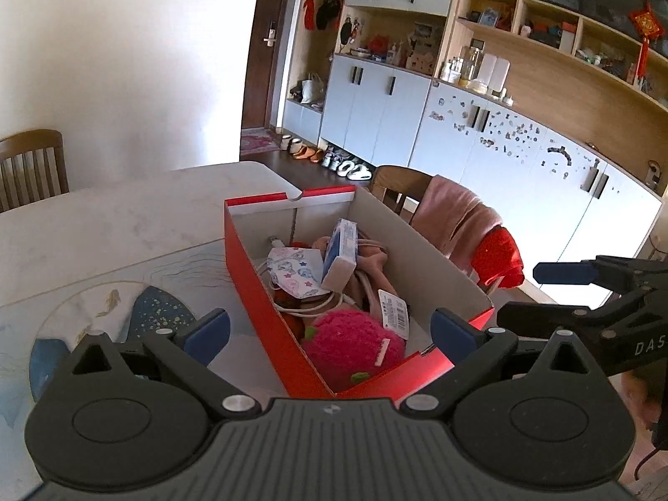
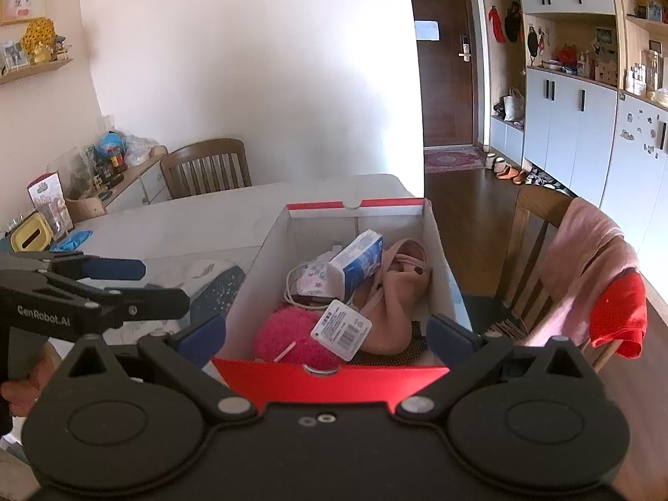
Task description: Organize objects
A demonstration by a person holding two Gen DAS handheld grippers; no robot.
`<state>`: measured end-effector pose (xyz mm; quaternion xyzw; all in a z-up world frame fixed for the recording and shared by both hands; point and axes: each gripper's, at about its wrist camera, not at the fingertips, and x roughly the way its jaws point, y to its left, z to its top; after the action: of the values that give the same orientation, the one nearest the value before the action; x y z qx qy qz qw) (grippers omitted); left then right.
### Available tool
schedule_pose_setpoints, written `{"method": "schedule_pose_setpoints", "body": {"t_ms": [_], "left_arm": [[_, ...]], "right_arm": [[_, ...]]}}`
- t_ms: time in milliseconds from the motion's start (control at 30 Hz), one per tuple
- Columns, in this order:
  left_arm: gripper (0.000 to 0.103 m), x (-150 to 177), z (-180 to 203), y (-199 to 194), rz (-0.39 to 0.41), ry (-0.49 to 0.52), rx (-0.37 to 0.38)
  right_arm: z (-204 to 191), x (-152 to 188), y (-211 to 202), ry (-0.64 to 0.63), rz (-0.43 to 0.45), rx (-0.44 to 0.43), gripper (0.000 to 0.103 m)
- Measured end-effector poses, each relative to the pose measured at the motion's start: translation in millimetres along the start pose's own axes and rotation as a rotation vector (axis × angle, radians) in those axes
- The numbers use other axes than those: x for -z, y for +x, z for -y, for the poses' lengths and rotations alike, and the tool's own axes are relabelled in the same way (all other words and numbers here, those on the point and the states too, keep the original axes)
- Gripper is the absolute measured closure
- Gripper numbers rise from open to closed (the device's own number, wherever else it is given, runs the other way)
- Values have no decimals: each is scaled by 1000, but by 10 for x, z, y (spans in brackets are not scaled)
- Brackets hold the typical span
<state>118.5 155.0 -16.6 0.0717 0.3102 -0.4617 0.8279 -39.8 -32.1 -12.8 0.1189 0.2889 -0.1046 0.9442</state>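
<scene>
Two hand-held grippers hover at a red box [image 1: 259, 292] on the bench [image 1: 104, 225] | left hand-held gripper [image 1: 330, 327] wide open, empty | plush [image 1: 350, 340], mask, carton inside | right hand-held gripper [image 2: 327, 334] wide open, empty | judgement: retreat level, avoid snagging the rim.

I get bright daylight in both views, washing the white wall [image 1: 125, 62] nearly blank and lighting the pale table [image 1: 104, 217] evenly. My fisheye lenses bend the cabinets [image 1: 522, 158] and darken the corners; nearby parts look slightly soft.
</scene>
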Motion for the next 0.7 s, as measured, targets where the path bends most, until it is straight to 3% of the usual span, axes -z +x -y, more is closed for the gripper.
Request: {"method": "schedule_pose_setpoints", "body": {"t_ms": [700], "left_arm": [[0,148,-15,-140,3,-4,-23]], "right_arm": [[-142,83,-60,-1,-7,9,1]]}}
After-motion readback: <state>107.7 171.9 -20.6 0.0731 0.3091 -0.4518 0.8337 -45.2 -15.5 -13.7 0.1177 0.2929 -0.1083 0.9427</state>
